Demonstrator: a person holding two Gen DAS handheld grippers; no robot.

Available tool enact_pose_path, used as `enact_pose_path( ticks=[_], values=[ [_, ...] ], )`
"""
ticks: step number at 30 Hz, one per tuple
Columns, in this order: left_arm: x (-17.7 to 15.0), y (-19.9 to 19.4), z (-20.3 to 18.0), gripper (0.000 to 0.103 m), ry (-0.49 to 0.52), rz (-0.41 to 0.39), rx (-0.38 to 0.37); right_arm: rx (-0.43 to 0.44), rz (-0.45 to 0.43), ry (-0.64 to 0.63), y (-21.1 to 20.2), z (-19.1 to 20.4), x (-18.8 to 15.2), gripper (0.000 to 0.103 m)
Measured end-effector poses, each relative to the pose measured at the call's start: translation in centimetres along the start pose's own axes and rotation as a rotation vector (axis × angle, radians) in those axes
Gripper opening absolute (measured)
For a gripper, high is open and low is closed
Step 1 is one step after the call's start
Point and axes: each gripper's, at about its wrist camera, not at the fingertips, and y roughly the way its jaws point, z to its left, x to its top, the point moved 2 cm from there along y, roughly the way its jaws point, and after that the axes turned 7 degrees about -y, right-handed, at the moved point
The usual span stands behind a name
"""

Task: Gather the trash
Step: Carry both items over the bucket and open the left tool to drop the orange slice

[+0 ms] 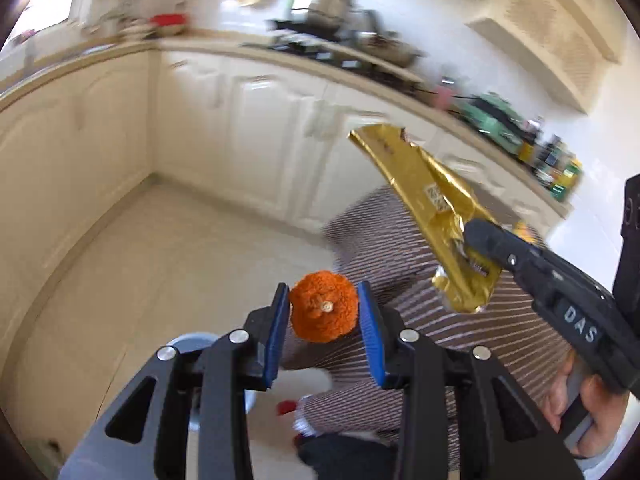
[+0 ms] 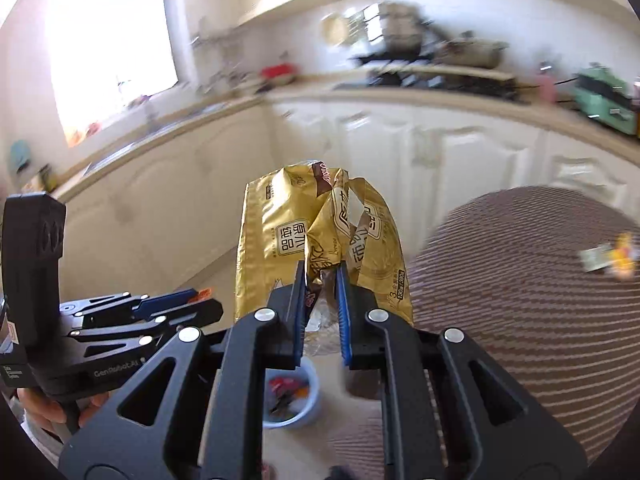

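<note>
My left gripper is shut on an orange peel, held in the air above the floor. To its right in the left wrist view, the right gripper clamps a crumpled gold wrapper. In the right wrist view that gold wrapper stands up between the blue pads of my right gripper, which is shut on it. The left gripper shows at the left there, an orange bit at its tip. Below on the floor sits a pale blue bin with scraps inside.
A round table with a striped cloth lies to the right, with a small wrapper on it. White kitchen cabinets and a cluttered counter run behind. A person's hand holds the right gripper's handle.
</note>
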Motion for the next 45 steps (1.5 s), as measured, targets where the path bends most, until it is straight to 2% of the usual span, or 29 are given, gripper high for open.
enact_pose_path(
  ticks=[5, 9, 13, 17, 21, 24, 29, 30, 32, 45],
  values=[
    [-2.7, 1.0, 8.4, 0.034, -0.109, 0.023, 0.115, 0.081, 0.122, -0.032, 6.8, 6.3, -2.7, 0.014],
    [-5.4, 4.1, 14.0, 0.034, -0.191, 0.088, 0.192, 0.119, 0.259, -0.047, 13.1, 9.3, -6.2, 0.014],
    [-7.9, 8.4, 18.6, 0.034, -0.275, 0.177, 0.216, 0.130, 0.376, -0.025, 18.1, 10.2, -9.8, 0.014],
    [-9.5, 12.4, 21.4, 0.034, -0.328, 0.245, 0.223, 0.127, 0.476, 0.020, 22.1, 9.6, -13.0, 0.014],
    [-10.6, 15.6, 22.9, 0.034, -0.355, 0.288, 0.220, 0.113, 0.551, 0.060, 24.8, 8.4, -15.9, 0.014],
    [-10.9, 17.5, 23.1, 0.034, -0.358, 0.305, 0.228, 0.103, 0.578, 0.084, 26.4, 7.8, -17.1, 0.014],
    [-11.4, 19.7, 23.6, 0.038, -0.394, 0.333, 0.192, 0.096, 0.608, 0.097, 28.5, 7.5, -18.3, 0.014],
    [-11.5, 19.8, 23.7, 0.045, -0.384, 0.326, 0.210, 0.093, 0.612, 0.096, 28.8, 7.5, -18.5, 0.014],
    [-11.8, 19.6, 24.2, 0.053, -0.375, 0.315, 0.240, 0.091, 0.619, 0.096, 29.3, 7.4, -18.9, 0.014],
    [-12.0, 19.4, 25.9, 0.055, -0.412, 0.332, 0.297, 0.107, 0.644, 0.092, 31.4, 10.0, -19.9, 0.014]
  ],
)
